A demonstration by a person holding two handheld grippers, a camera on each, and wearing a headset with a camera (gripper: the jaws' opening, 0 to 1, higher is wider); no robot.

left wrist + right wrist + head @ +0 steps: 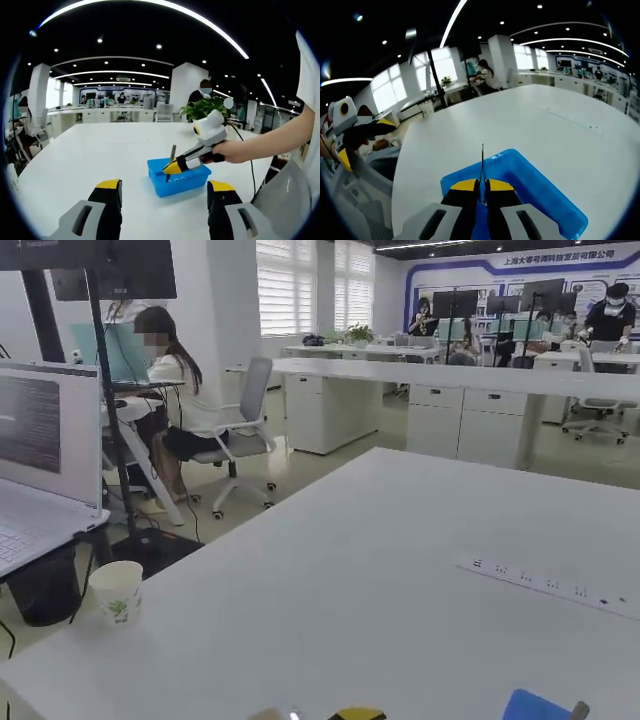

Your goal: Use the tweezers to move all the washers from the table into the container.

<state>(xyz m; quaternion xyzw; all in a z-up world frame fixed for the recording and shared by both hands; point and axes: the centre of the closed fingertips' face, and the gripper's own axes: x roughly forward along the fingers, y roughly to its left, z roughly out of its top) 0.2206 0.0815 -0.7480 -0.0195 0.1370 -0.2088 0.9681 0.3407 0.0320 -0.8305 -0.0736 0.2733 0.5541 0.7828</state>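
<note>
Right gripper first: jaws squeezed together on the tweezers, thin shaft poking forward, poised above the blue container. Left gripper spread wide, holding nothing, pointed at that same container from a little way off. Reads as the drop-off end of a carry, or else the pause ahead of the next pick; hard to call, with the washers too small to pick out at this range, whether at the tweezer tips, on the tabletop or down in the bin. Next move, on that reading: if loaded, ease the squeeze just enough over the open bin and let the washer fall inside the walls; if empty, swing out over the tabletop and go for a flat ring with a low, fine pinch on its edge. Around it all, big open office with rows of desks, ceiling spots and blinds at the windows; broad white table, smooth and likely slippery under a thin ring; laptop off the left side; power strip lying flat to the right; paper cup near the left corner.
</note>
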